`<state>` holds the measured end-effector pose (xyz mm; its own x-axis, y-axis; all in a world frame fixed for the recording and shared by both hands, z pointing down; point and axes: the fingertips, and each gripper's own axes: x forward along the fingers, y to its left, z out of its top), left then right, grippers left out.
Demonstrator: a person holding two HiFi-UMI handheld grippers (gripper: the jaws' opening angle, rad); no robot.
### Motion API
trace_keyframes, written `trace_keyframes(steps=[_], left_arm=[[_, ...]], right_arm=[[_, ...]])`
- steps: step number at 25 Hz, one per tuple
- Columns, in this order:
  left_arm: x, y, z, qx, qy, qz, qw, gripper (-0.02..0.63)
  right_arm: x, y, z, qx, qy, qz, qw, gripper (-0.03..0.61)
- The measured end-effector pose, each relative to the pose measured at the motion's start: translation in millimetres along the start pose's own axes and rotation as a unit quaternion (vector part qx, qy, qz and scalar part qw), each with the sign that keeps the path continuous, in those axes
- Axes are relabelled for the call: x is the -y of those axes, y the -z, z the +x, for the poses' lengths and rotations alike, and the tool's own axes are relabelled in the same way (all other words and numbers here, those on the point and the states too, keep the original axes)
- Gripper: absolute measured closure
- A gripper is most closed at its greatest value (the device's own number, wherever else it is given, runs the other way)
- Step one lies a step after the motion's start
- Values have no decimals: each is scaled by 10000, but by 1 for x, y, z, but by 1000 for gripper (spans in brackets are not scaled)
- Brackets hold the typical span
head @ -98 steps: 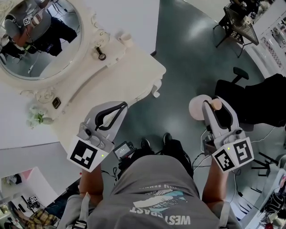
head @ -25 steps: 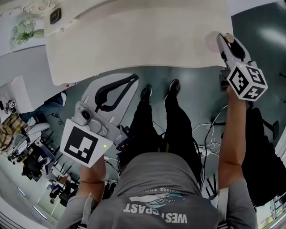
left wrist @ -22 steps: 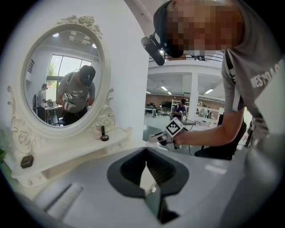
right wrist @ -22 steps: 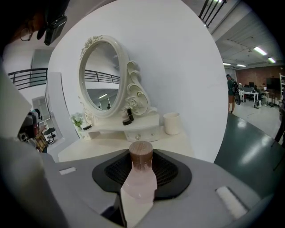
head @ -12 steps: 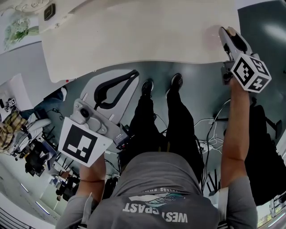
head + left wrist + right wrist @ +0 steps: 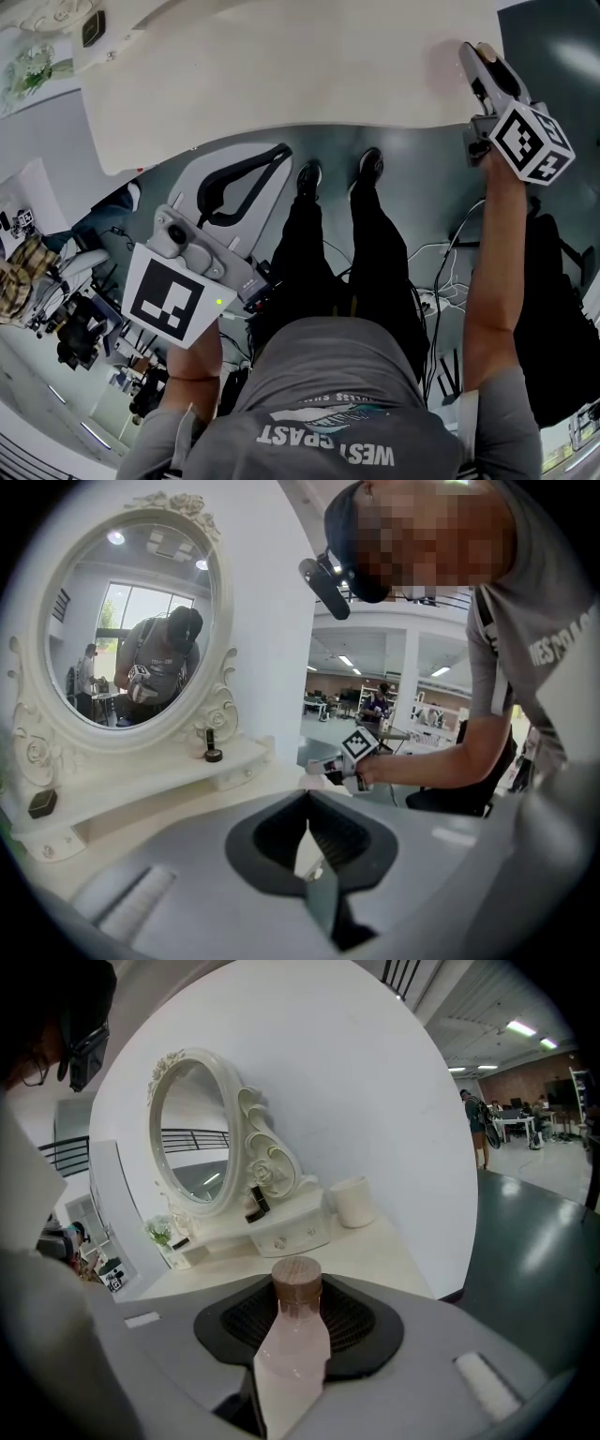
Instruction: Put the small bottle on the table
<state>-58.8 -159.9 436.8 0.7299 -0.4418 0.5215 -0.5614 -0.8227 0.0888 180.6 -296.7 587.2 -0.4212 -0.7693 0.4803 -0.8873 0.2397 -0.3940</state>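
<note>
Cream-white dressing desk [image 6: 281,75]. Right gripper [image 6: 478,56] sits over the desk's right front corner, jaws clamped on the small pale-pink bottle with brown cap [image 6: 292,1335]. Bottle's long axis upright, cap up. Base contact with desk: cannot tell. Left gripper [image 6: 279,152] closed, empty, off the front edge, farther away.

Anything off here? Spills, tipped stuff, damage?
Nothing stands out. The small bottle sits capped between the jaws of the right gripper, with no liquid outside it. On the table, the cup and the mirror stand upright, and nothing looks broken or spilled.
</note>
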Motion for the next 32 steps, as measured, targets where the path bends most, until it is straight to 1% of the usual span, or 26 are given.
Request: trace_keyframes(steps=[3, 12, 27, 32], left_arm=[[0, 0, 2, -6, 13, 3, 10000, 611], [0, 3, 4, -22, 19, -16, 10000, 611], [-3, -1, 2, -10, 14, -21, 10000, 611], [0, 4, -1, -7, 6, 0, 10000, 611]], right_arm=[[1, 0, 0, 40, -44, 73, 10000, 434], [0, 1, 0, 67, -82, 57, 9999, 433], [-4, -3, -1, 55, -75, -78, 9999, 430], [-8, 5, -2, 57, -104, -71, 9999, 423]])
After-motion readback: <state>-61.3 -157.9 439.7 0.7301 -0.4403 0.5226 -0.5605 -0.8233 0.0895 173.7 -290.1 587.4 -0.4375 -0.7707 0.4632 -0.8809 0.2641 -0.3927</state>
